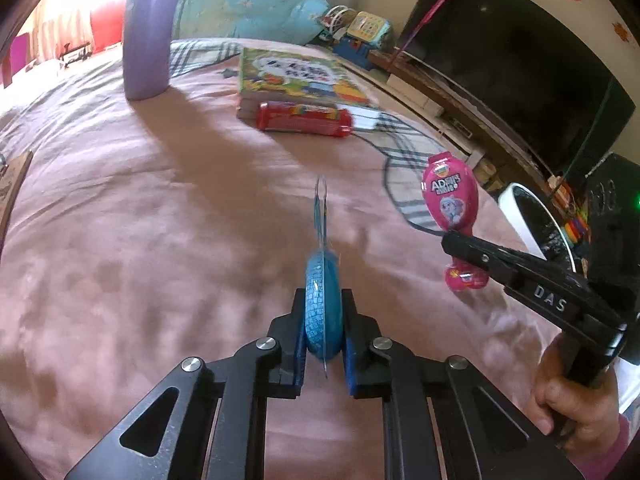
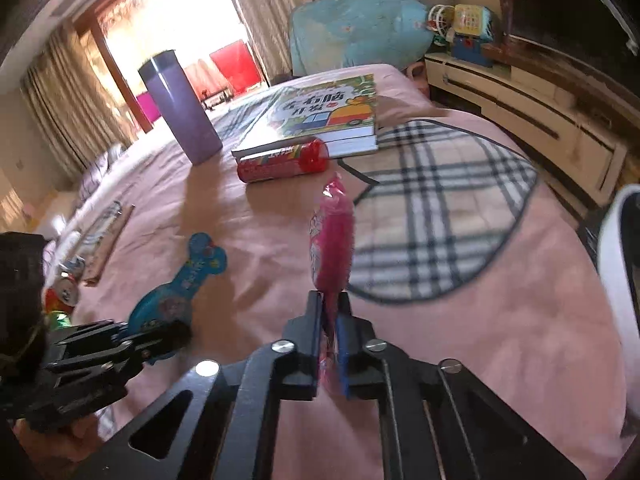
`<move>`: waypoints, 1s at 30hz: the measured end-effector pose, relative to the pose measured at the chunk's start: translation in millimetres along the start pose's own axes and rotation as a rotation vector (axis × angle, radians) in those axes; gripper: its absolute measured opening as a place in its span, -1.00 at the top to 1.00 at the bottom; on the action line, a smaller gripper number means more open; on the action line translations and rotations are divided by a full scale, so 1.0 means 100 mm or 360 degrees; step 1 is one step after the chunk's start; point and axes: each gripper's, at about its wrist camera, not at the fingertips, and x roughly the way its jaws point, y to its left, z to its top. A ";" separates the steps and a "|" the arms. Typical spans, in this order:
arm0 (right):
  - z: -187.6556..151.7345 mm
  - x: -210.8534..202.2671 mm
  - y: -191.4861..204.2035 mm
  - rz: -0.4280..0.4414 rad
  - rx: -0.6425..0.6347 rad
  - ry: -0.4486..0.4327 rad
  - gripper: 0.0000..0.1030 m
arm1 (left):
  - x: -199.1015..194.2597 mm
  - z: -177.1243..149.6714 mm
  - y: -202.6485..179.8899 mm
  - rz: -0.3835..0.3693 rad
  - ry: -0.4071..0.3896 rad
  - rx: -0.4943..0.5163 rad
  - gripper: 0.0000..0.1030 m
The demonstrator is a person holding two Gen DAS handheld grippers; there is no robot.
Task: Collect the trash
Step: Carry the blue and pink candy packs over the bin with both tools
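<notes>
Blue wrapper [image 1: 322, 304]: clamped edge-on in left gripper [image 1: 323, 354], above the pink bedspread [image 1: 160, 220], nearer than the red tube [image 1: 304, 119].
Pink wrapper [image 2: 332, 240]: pinched at its narrow tail by right gripper [image 2: 329, 344].
Both likely light, thin, crinkly and slippery; grip flat faces.
</notes>
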 end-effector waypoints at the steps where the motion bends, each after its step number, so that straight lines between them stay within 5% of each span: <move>1: -0.03 -0.07 -0.02 0.0000 0.0007 -0.0013 0.93 | -0.03 -0.03 -0.08 -0.0005 -0.0010 0.0012 0.75; 17: -0.56 -0.92 -0.62 -0.0006 0.0108 -0.0132 0.93 | -0.13 -0.35 -1.18 -0.0024 -0.0035 0.0191 0.75; 30: -0.83 -1.28 -0.98 0.0001 0.0194 -0.0215 0.93 | -0.10 -0.46 -1.69 -0.0007 0.0016 0.0334 0.75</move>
